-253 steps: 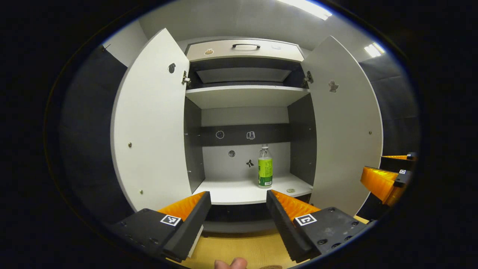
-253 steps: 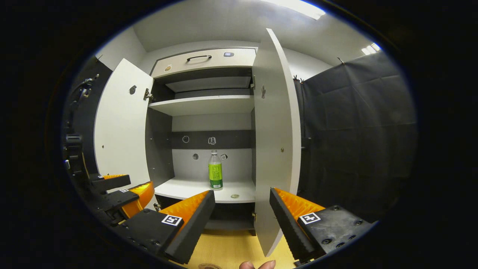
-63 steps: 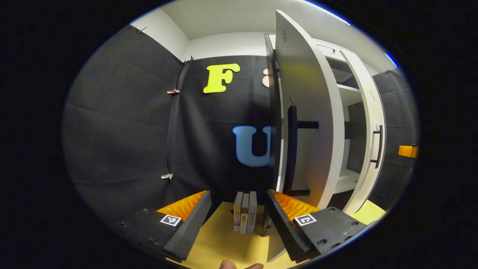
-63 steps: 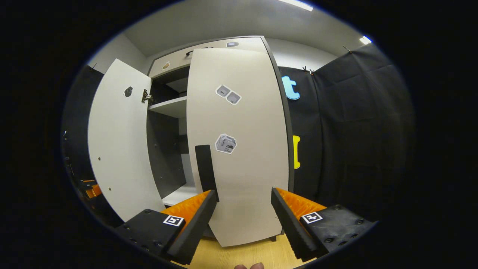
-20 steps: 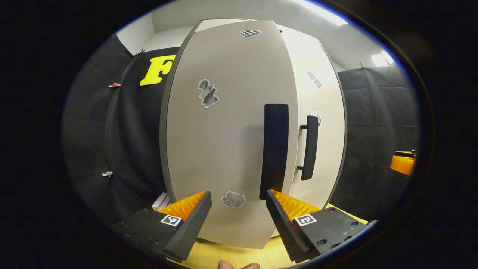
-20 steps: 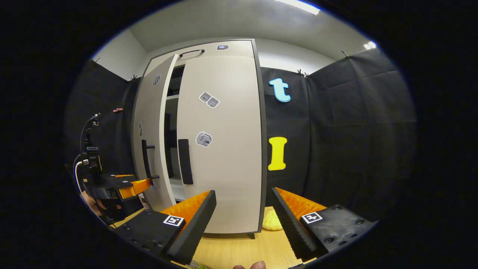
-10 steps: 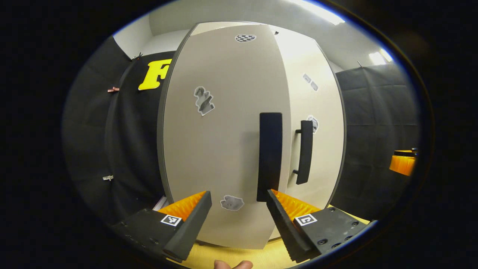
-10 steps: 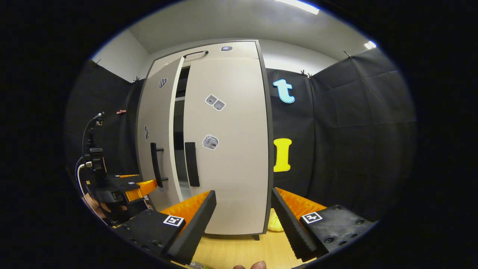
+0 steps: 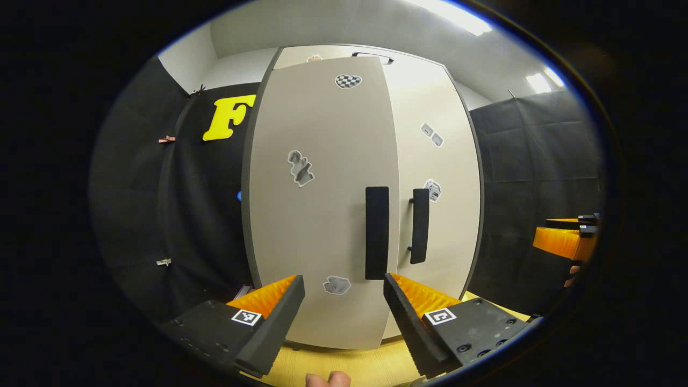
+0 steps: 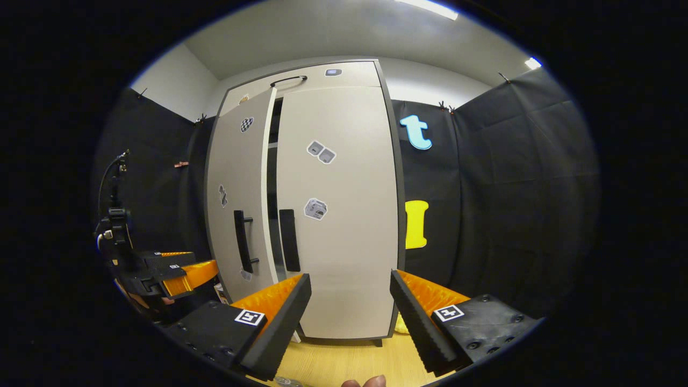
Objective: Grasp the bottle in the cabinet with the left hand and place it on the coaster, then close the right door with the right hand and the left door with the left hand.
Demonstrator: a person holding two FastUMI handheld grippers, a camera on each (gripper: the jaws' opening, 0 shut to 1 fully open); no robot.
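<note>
**Both doors nearly shut, both claws empty**

I count two cabinet doors, two black handles, two claws. In my left gripper view the left door point(image 9: 322, 204) faces me square at 12 o'clock, its handle point(image 9: 377, 233) just above my right finger; the right door point(image 9: 438, 177) sits at 1 o'clock with its own handle point(image 9: 420, 226). My left claw point(image 9: 344, 287) hangs spread wide with nothing between the fingers, short of the door panel. My right claw point(image 9: 564, 239) shows far out at 3 o'clock.

In my right gripper view the right door point(image 10: 338, 215) lies flat against the cabinet, while the left door point(image 10: 236, 199) at 10 o'clock stands a narrow crack off it; a dark slit runs between them. The two handles point(image 10: 243, 241) and point(image 10: 289, 239) flank that slit. My right claw point(image 10: 350, 293) is spread wide and holds nothing. My left claw point(image 10: 185, 274) sits at 8 o'clock, near the left door's lower edge; from there I cannot tell how its fingers stand.

I count five stickers across the two doors in my left gripper view. The bottle and coaster I cannot locate. A pale yellow object point(image 10: 400, 324) peeks out on the wooden bench point(image 10: 344, 363) at the cabinet's right foot.

Against half a second ago, the slit between the doors has narrowed and the left door has swung further closed. Both claws have backed away, so the cabinet looks smaller.
</note>
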